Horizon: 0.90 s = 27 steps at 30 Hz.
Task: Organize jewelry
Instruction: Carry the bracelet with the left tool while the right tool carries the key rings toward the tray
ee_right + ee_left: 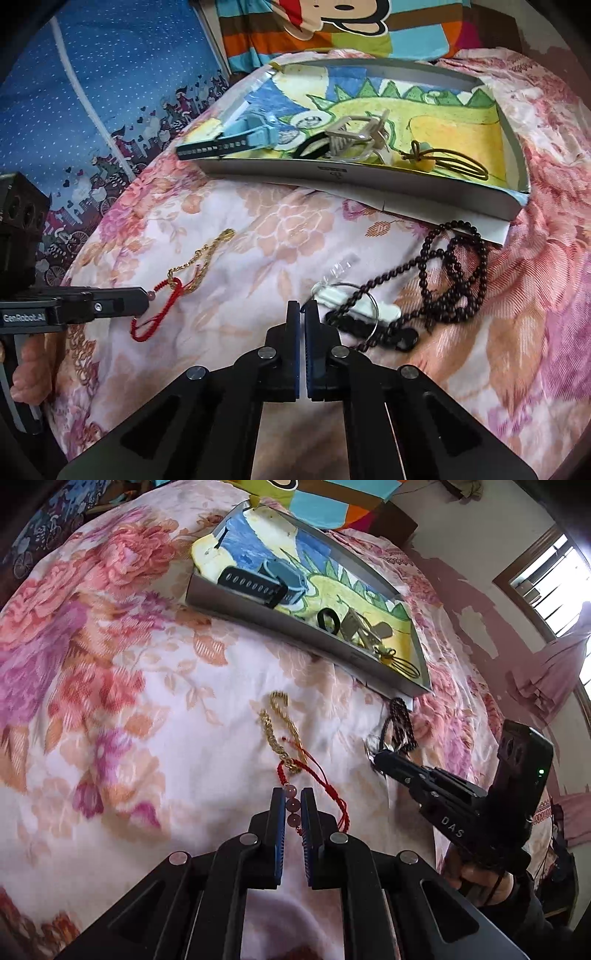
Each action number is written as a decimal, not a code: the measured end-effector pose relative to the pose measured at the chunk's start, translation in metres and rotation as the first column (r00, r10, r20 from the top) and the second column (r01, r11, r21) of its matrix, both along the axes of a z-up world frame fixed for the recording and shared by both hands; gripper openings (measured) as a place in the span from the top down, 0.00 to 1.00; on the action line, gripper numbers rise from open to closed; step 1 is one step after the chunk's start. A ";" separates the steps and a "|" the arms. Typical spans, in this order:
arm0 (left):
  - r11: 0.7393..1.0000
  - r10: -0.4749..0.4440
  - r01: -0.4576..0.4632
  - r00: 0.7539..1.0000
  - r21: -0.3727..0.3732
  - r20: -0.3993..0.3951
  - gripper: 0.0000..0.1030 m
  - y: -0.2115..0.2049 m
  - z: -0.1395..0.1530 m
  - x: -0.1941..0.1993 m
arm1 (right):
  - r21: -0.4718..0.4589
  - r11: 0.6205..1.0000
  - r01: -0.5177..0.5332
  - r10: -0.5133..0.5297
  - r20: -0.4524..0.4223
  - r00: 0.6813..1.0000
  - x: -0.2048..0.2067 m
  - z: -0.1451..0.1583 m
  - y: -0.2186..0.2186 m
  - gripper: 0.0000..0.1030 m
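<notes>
Floral bedding [122, 672] in pink and white covers the whole working surface, soft and rumpled, with a shallow tray [280, 622] lined by a dinosaur drawing lying at upper centre of both views.

At lower centre of the left wrist view, the left gripper [292, 799] has its jaws drawn in around the pink beads of a red cord bracelet [325, 794]; the beads sit between the pads and look pinched, the cord looping off to the right of the fingers. Just beyond the tips, the cord overlaps a gold chain [279, 731], whose long axis runs up the frame toward the tray's near wall. I judge that lifting the bracelet risks dragging the chain along, since the two appear tangled where they cross.

In the right wrist view, the right gripper [303, 314] shows only a thin slit between its pads and nothing visibly held. Immediately ahead and to the right lie a thin wire ring with white pieces [360, 314], and a dark bead necklace [454, 280] coiled further right, its top touching the tray's lower right corner.

Inside the tray already are a blue watch [243, 138], a hair claw [354, 140] and a corded pendant [443, 160]; the right part of the tray floor is bare. From the bracelet, the tray lies straight ahead over its low near wall.
</notes>
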<state>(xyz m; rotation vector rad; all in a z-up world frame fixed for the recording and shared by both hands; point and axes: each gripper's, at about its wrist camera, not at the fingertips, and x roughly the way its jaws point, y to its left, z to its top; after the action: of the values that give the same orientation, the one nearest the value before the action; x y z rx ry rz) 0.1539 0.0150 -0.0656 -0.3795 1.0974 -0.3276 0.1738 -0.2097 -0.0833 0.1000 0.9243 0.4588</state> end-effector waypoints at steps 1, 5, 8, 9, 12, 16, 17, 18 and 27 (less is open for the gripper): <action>1.000 0.003 -0.003 1.000 -0.005 -0.011 0.92 0.001 -0.001 -0.005 | 0.004 1.000 -0.001 0.001 0.005 1.000 -0.005 0.003 -0.001 0.97; 1.000 0.008 -0.009 0.999 -0.020 -0.045 0.92 0.001 -0.006 -0.020 | 0.013 1.000 -0.007 0.007 0.011 1.000 -0.018 0.011 -0.004 0.98; 1.000 0.003 -0.005 0.998 -0.026 -0.069 0.92 -0.003 -0.009 -0.033 | 0.004 1.000 -0.013 0.013 0.019 1.000 -0.028 0.015 -0.005 0.98; 1.000 0.001 -0.003 0.997 -0.031 -0.073 0.92 -0.005 -0.008 -0.037 | 0.007 1.000 -0.015 0.015 0.019 1.000 -0.031 0.017 -0.006 0.98; 0.999 -0.009 0.006 0.997 -0.041 -0.081 0.92 -0.007 -0.006 -0.050 | 0.011 1.000 -0.019 0.019 0.032 0.999 -0.042 0.021 -0.008 0.98; 0.999 -0.016 0.013 0.996 -0.041 -0.083 0.92 -0.009 0.002 -0.062 | 0.022 1.000 -0.023 0.022 0.049 0.999 -0.057 0.030 -0.011 0.98; 0.999 -0.017 0.014 0.996 -0.039 -0.083 0.92 -0.008 0.005 -0.064 | 0.025 0.999 -0.025 0.024 0.051 0.998 -0.061 0.032 -0.012 0.98; 0.999 -0.019 0.016 0.996 -0.034 -0.082 0.92 -0.008 0.008 -0.066 | 0.028 0.999 -0.026 0.024 0.055 0.998 -0.064 0.035 -0.013 0.98; 1.000 -0.014 0.014 1.000 0.005 -0.011 0.92 -0.004 0.045 -0.080 | 0.040 0.999 -0.027 0.023 0.085 0.996 -0.084 0.050 -0.020 0.98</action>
<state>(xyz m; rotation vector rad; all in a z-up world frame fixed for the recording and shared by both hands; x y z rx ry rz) 0.0740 0.0108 -0.0204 -0.3699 1.1117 -0.3359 0.0898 -0.2300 -0.0336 0.1057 0.8336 0.5016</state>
